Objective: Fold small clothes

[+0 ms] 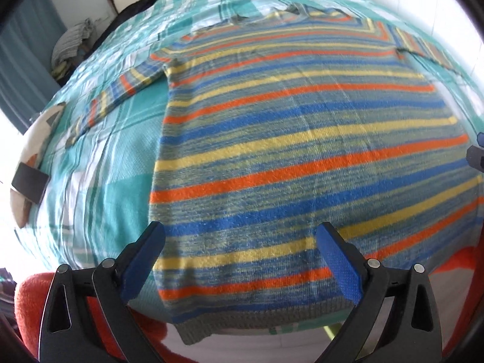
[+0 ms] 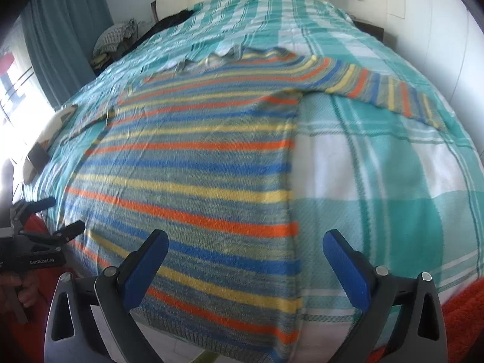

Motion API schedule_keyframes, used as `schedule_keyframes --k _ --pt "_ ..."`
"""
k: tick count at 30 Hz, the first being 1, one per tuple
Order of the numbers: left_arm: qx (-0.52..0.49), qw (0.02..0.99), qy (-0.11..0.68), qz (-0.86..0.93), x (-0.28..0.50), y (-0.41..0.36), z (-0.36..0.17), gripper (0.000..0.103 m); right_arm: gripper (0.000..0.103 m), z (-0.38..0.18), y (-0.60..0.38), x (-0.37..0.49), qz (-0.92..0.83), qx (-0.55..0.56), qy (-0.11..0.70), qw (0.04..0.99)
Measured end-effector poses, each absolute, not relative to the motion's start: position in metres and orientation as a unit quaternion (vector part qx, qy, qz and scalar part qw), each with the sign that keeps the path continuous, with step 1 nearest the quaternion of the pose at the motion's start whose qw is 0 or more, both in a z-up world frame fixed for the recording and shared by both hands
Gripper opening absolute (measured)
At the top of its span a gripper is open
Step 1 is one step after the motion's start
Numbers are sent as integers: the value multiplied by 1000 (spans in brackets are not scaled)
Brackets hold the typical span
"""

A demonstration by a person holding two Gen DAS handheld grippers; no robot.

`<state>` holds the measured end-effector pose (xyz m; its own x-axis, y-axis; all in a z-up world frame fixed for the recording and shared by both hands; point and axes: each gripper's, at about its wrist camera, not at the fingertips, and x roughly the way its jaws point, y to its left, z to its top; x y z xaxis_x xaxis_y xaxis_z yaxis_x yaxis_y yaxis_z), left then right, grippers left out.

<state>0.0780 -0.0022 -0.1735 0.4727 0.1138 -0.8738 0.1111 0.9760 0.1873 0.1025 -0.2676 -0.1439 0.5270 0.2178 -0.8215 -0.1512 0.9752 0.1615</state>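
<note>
A striped knit sweater (image 1: 287,139) in blue, orange, yellow and grey lies flat on the bed, hem toward me, sleeves spread out to both sides. It also shows in the right wrist view (image 2: 196,166). My left gripper (image 1: 242,236) is open and empty above the sweater's lower left part near the hem. My right gripper (image 2: 245,242) is open and empty above the sweater's lower right edge. The left gripper also shows at the left edge of the right wrist view (image 2: 60,217), open.
The bed has a teal and white checked cover (image 2: 393,166). A pile of clothes (image 2: 115,39) sits at the far left by a blue curtain (image 2: 60,30). A dark phone-like slab (image 1: 30,184) lies at the bed's left edge. Orange fabric (image 1: 30,296) hangs below the near edge.
</note>
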Motion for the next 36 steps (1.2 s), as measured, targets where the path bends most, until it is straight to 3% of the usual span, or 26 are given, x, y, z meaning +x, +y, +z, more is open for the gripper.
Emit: schedule_keyframes --k 16,26,36 --pt "116 844 523 -1 77 -6 -179 100 101 -144 -266 102 116 34 465 877" --pt "23 886 462 -8 74 16 -149 100 101 -143 -273 103 111 46 460 880" --pt "-26 889 456 28 78 41 -147 100 101 -110 -366 138 72 163 411 894"
